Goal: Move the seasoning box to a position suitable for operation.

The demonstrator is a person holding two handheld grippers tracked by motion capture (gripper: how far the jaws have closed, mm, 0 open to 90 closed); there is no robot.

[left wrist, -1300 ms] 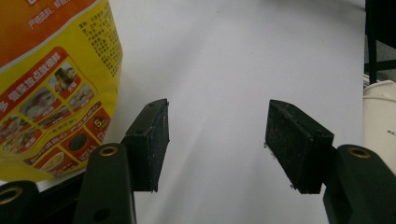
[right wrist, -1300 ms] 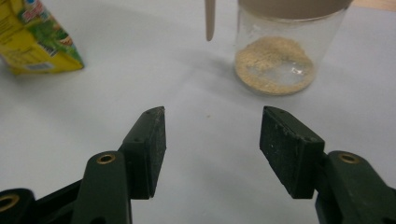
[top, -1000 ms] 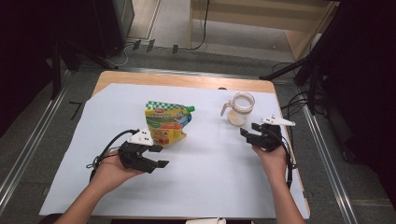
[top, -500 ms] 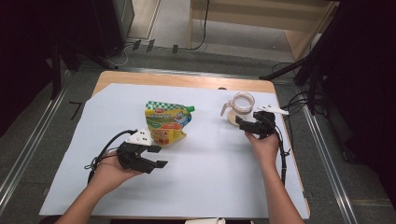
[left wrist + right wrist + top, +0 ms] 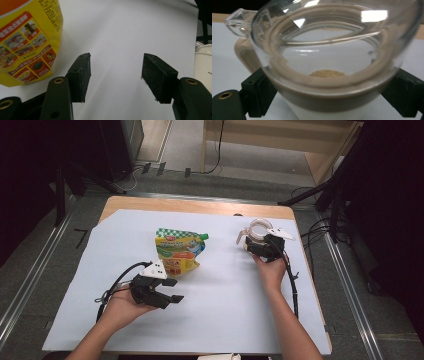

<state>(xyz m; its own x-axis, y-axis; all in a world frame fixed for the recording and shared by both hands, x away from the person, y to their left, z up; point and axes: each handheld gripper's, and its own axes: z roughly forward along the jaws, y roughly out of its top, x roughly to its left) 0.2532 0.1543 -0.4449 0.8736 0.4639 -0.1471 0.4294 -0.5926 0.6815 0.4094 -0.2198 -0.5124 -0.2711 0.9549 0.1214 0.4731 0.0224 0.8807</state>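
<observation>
Since the earlier frame, the right gripper has advanced to the glass jug at the far right of the bench; its jaws, just opening, are flanking the jug, contact apparently absent. Near left, the left gripper is resting, jaws spread, beside the yellow pouch.
</observation>
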